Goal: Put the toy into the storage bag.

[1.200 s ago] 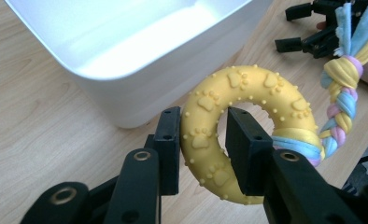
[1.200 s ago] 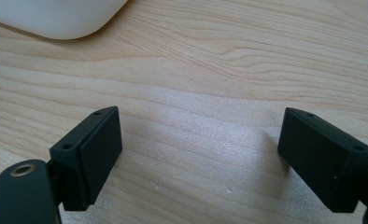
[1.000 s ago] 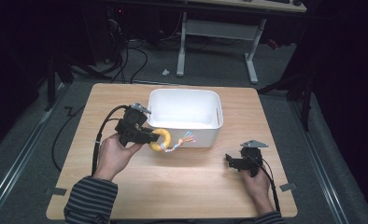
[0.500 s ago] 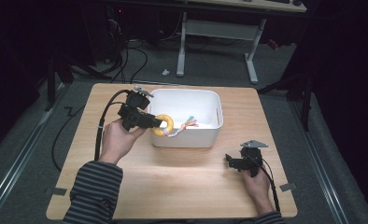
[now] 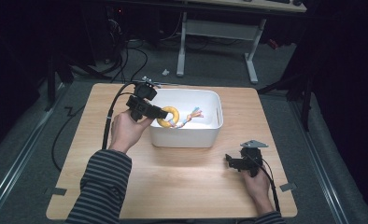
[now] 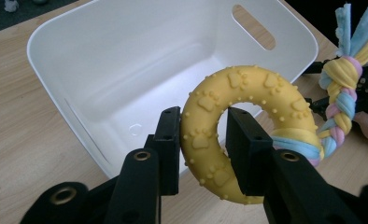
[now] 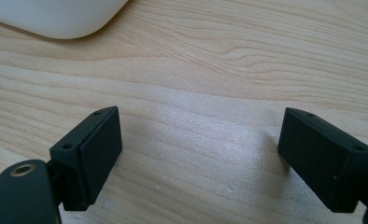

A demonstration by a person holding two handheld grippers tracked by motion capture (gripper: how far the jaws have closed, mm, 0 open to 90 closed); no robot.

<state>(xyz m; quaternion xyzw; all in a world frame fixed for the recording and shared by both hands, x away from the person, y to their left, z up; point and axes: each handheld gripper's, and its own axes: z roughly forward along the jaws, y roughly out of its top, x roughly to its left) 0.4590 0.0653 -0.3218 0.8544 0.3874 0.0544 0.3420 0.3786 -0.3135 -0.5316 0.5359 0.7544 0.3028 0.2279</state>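
Note:
A yellow rubber ring toy (image 6: 240, 100) with paw prints and a braided pastel rope tail (image 6: 343, 93) hangs over the white bin (image 6: 107, 70). My left gripper (image 6: 203, 140) is shut on the ring, one jaw through its hole. In the high view the left gripper (image 5: 161, 113) holds the ring toy (image 5: 169, 116) above the left side of the white bin (image 5: 187, 135), the rope trailing right. My right gripper (image 5: 229, 161) rests low over the table at the front right, open, and its own view shows my right gripper (image 7: 201, 154) with nothing but bare wood between the jaws.
The wooden table (image 5: 173, 186) carries the bin at its middle back. A corner of the bin (image 7: 56, 18) shows ahead of the right gripper. Cables trail off the table's left edge. A desk frame (image 5: 215, 32) stands on the floor beyond.
My left gripper has carried the ring toy up and to the right, from in front of the bin's left corner to over the bin's inside. The right gripper has stayed put.

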